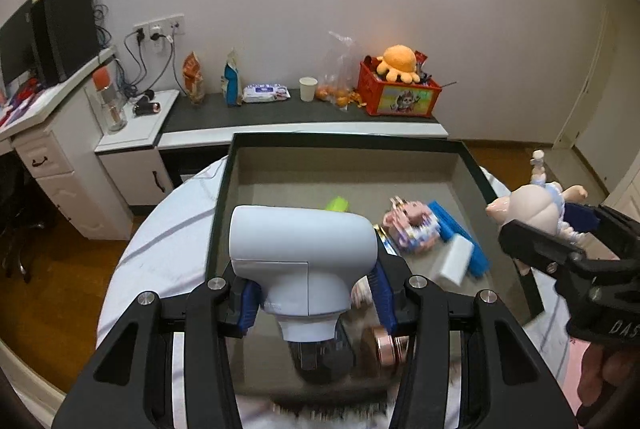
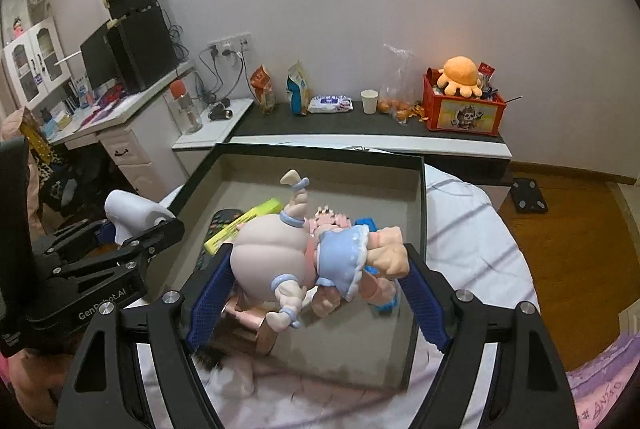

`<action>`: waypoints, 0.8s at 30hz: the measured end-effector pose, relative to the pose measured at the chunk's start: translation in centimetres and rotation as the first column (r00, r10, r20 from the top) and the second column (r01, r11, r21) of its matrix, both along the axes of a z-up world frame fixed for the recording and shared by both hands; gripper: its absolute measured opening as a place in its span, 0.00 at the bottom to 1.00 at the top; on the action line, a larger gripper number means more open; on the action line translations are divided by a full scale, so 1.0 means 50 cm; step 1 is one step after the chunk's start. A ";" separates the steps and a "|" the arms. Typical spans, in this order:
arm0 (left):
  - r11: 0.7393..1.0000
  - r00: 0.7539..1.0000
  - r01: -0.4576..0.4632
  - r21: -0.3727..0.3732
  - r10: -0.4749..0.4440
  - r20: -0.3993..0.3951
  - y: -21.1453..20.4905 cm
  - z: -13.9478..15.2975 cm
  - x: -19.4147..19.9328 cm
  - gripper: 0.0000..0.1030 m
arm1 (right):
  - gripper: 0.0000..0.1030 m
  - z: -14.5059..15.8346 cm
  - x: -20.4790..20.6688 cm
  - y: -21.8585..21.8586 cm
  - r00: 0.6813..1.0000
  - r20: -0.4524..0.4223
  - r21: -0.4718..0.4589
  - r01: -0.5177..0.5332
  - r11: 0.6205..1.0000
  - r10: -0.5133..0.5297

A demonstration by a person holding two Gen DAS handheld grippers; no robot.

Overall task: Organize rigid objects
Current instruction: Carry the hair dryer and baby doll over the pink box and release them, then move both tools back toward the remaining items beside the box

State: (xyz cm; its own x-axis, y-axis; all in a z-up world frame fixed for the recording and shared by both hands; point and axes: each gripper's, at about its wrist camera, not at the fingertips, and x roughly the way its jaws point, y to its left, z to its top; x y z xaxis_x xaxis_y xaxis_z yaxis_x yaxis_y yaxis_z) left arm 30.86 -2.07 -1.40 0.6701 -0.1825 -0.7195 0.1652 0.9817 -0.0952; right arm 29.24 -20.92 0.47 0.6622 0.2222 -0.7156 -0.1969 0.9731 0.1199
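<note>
My left gripper is shut on a white handheld device with a dark lens end, held above the dark-rimmed box. My right gripper is shut on a pink doll figure in a blue dress, held over the same box. The doll also shows at the right of the left wrist view. In the box lie a pink block toy, a blue brush-like piece, a white block, a yellow-green item and a copper-coloured round thing.
The box sits on a white striped sheet. Behind it runs a low dark shelf with snack bags, a paper cup and a red crate with an orange plush. A white desk with a monitor stands at the left.
</note>
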 end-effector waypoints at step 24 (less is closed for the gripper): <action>0.997 0.999 -0.049 0.063 0.050 -0.014 -0.014 -0.020 0.040 0.99 | 0.83 -0.053 0.080 -0.021 0.996 -0.089 0.070 0.014 0.997 -0.007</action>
